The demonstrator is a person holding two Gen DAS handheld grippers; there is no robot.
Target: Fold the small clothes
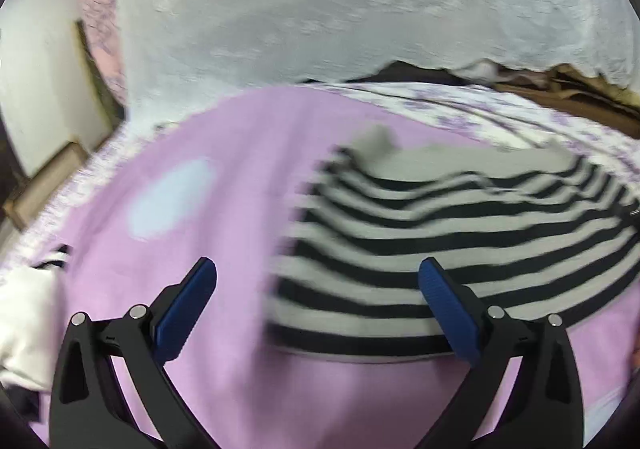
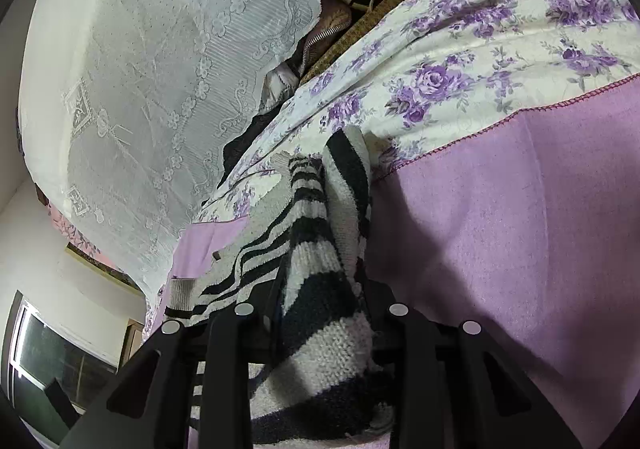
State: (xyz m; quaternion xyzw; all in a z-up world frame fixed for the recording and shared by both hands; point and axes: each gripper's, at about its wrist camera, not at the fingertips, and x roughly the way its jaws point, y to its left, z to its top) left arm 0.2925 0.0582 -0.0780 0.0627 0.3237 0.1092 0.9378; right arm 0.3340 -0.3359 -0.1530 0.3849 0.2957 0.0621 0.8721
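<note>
In the left wrist view, a white cloth (image 1: 24, 313) lies bunched at the far left edge of the bed. Right of it spreads the lilac blanket (image 1: 224, 209), with a pale blue patch (image 1: 172, 201) on it. The left gripper (image 1: 318, 303) hangs over the blanket with its blue fingers (image 1: 188, 309) spread wide and holding nothing. The striped sweater (image 1: 460, 249) (black and pale bands, blurred by motion) lies on the blanket to the right, its near hem just between and beyond the fingertips. A small dark tag sits at its right edge, too blurred to read. Behind, a lace curtain (image 1: 320, 9) hangs above a floral sheet (image 1: 500, 109).

In the right wrist view, a window (image 2: 48, 353) shows at lower left and the curtain (image 2: 160, 69) fills the upper left. The right gripper (image 2: 326, 313) is closed on a bunched fold of the sweater (image 2: 320, 289), which runs up between the black arms and trails away toward the sheet (image 2: 460, 61); the fingers themselves are hidden by the knit. The blanket (image 2: 520, 229) lies to the right, edged with red stitching. No legible writing shows anywhere.
</note>
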